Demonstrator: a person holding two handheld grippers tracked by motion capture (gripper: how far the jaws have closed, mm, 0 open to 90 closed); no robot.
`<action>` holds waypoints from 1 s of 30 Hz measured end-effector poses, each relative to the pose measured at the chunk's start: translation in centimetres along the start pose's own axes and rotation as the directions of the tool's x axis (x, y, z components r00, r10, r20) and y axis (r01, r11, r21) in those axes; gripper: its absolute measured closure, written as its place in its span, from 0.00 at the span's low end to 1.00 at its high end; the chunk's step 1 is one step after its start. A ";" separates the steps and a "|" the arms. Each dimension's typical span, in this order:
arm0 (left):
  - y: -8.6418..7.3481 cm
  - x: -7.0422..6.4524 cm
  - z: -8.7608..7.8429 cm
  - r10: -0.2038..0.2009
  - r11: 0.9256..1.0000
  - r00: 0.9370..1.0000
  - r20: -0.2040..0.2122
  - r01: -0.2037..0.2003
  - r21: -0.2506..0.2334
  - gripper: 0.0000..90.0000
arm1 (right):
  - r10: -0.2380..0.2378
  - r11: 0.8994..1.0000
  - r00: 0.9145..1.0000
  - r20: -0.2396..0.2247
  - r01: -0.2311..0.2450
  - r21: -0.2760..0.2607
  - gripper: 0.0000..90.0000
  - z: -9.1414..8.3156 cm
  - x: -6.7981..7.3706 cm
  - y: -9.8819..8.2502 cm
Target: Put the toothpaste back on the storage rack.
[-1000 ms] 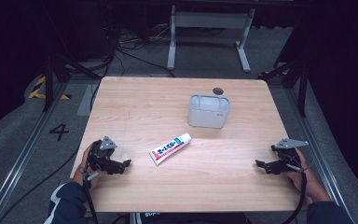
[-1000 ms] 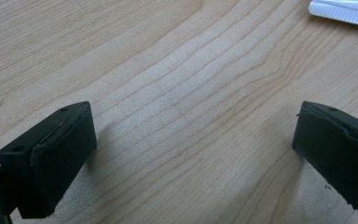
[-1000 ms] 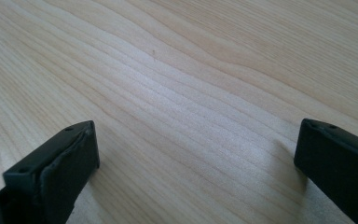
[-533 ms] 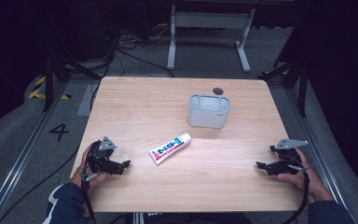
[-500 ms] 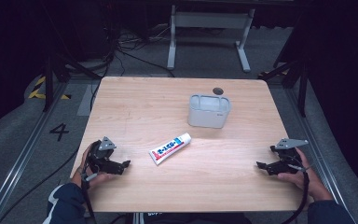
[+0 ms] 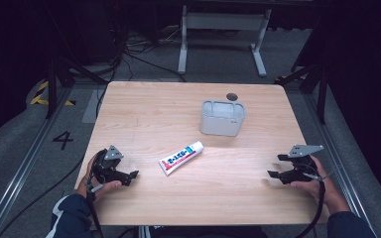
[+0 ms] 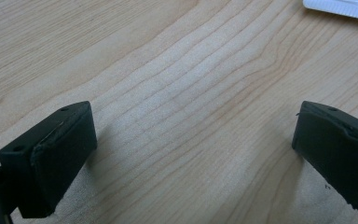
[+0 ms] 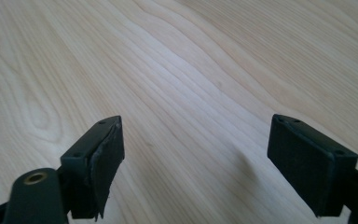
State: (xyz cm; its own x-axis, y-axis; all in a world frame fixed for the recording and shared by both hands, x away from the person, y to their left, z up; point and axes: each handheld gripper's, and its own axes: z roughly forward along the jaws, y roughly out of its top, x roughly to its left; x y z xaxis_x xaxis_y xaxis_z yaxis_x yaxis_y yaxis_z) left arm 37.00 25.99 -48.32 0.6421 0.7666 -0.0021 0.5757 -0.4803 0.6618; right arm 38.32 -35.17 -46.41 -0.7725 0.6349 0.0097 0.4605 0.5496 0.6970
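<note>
Between the jaws of the left gripper (image 6: 129, 176) there is nothing but bare wood: they stand wide apart, low over the worktop (image 6: 144, 111), and in the left gripper view a white edge of the toothpaste tube (image 7: 340, 8) sits ahead of them and off to the right. The right gripper (image 6: 273, 173) also has its jaws apart with only wood grain between them, though they have just been closing part of the way on nothing. Outward from the left jaws, the toothpaste tube (image 6: 180, 157) lies flat just ahead of their tips, near but not touching; it is the thing nearest either gripper, and the left hand (image 6: 96, 181) is plainly the nearer of the two, the right hand (image 6: 310, 181) being well apart from it across the worktop. The tube's long axis runs on a slant, its flat crimped end toward the left jaws and its cap end pointing away toward the far side, so a grasp would likely need the jaws turned across that slant. Beyond the cap end stands a pale grey box (image 6: 222, 118), open at the top; its inside looks empty, though the high view does not show its bottom clearly.
</note>
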 end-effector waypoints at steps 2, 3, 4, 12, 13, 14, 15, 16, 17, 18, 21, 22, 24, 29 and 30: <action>-0.1 0.0 -0.1 0.001 1.000 1.000 -0.002 -0.001 -0.001 0.00 | -0.025 1.000 1.000 -0.010 0.025 -0.014 0.24 0.3 0.4 0.5; -0.1 0.0 -0.1 0.000 1.000 1.000 -0.002 0.000 -0.001 0.00 | -0.033 0.999 0.999 -0.027 0.032 -0.019 0.25 0.5 0.6 0.8; -0.1 0.0 -0.1 0.001 1.000 1.000 -0.005 -0.001 -0.001 0.00 | -0.053 0.998 0.998 -0.031 0.052 -0.018 0.25 0.7 0.9 1.1; -0.2 -0.1 -0.2 0.003 1.000 1.000 -0.006 -0.003 -0.001 0.00 | -0.152 0.988 0.986 -0.069 0.149 -0.048 0.29 1.1 2.5 3.7; -0.2 0.0 -0.2 0.005 1.000 1.000 -0.008 -0.005 -0.004 0.00 | -0.158 0.986 0.984 -0.078 0.154 -0.059 0.29 1.1 2.6 4.1; -0.2 -0.1 -0.2 0.001 1.000 1.000 -0.007 -0.001 -0.006 0.00 | -0.165 0.984 0.980 -0.109 0.157 -0.079 0.28 1.2 2.8 4.7; -0.3 -0.1 -0.2 -0.001 1.000 1.000 -0.003 0.001 -0.001 0.00 | -0.169 0.984 0.979 -0.112 0.161 -0.077 0.28 1.3 2.9 4.9; -0.3 -0.2 -0.2 -0.008 1.000 1.000 -0.004 0.008 -0.001 0.00 | -0.178 0.983 0.977 -0.117 0.170 -0.072 0.28 1.3 3.1 5.2; -0.4 -0.2 -0.3 -0.015 1.000 1.000 -0.001 0.015 0.001 0.00 | -0.188 0.981 0.975 -0.118 0.181 -0.071 0.28 1.4 3.2 5.5; -0.4 -0.3 -0.3 -0.016 1.000 1.000 -0.001 0.016 0.002 0.00 | -0.197 0.979 0.973 -0.122 0.188 -0.076 0.28 1.5 3.3 5.8; -0.5 -0.2 -0.5 0.001 1.000 1.000 -0.010 -0.001 0.001 0.00 | -0.216 0.975 0.968 -0.127 0.206 -0.087 0.29 1.8 3.6 6.7; -0.6 -0.3 -0.6 -0.009 1.000 1.000 -0.005 0.009 0.002 0.00 | -0.225 0.973 0.965 -0.132 0.215 -0.087 0.29 2.0 3.8 7.0; -0.7 -0.4 -0.6 -0.020 1.000 1.000 -0.009 0.020 0.001 0.00 | -0.238 0.970 0.961 -0.142 0.226 -0.093 0.30 2.3 4.1 7.7; -0.8 -0.4 -0.7 -0.008 1.000 1.000 -0.022 0.008 -0.001 0.00 | -0.263 0.963 0.950 -0.166 0.249 -0.100 0.33 3.3 4.8 9.2; -0.8 -0.4 -0.7 -0.015 1.000 1.000 -0.021 0.015 -0.004 0.00 | -0.274 0.960 0.946 -0.172 0.259 -0.105 0.33 3.7 5.1 9.7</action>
State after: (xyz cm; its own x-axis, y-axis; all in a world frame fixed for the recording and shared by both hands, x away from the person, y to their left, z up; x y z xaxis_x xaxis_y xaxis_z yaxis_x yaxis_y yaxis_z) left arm 35.89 26.37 -48.33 0.6225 0.7826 0.0041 0.5833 -0.4674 0.6643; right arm 40.48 -24.63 -42.22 -0.9323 0.3570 -0.0586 0.1962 0.6351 0.7471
